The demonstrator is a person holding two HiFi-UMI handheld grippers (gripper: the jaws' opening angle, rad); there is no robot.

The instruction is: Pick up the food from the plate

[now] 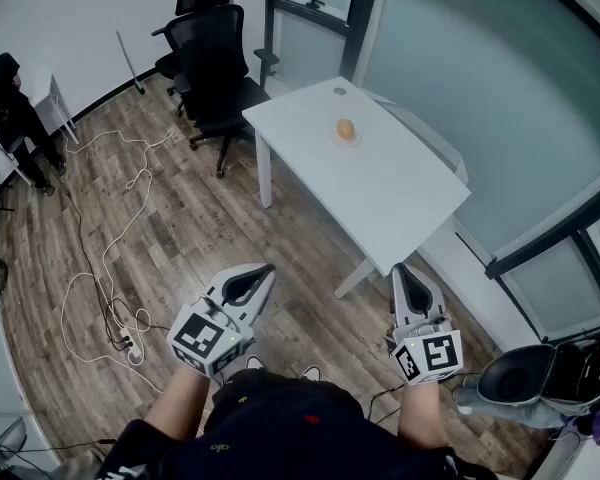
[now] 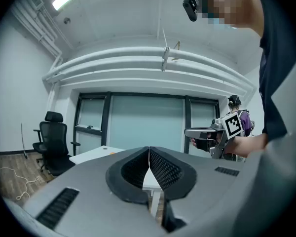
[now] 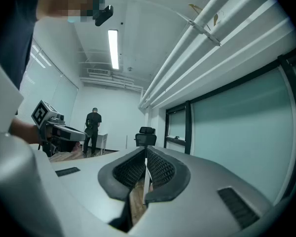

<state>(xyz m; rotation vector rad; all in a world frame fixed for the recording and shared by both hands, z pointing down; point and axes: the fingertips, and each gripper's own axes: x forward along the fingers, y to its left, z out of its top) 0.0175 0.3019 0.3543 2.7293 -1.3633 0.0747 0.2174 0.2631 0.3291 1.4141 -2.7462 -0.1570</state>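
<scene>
A small round orange food item (image 1: 346,128) sits on a little plate (image 1: 347,140) near the far end of a white table (image 1: 380,178). Both grippers are held low, close to the person's body and well short of the table. The left gripper (image 1: 263,271) is shut with nothing between its jaws, and its own view shows the jaw pads (image 2: 149,157) meeting. The right gripper (image 1: 401,271) is also shut and empty, its pads (image 3: 146,158) pressed together. In the left gripper view the table (image 2: 93,154) shows far off with the food (image 2: 111,152) as a small orange speck.
Two black office chairs (image 1: 215,58) stand beyond the table's left end. White cables (image 1: 105,288) and a power strip (image 1: 132,346) lie on the wood floor at left. A person (image 1: 10,108) stands at the far left. Glass walls run along the right, with bags (image 1: 545,373) below them.
</scene>
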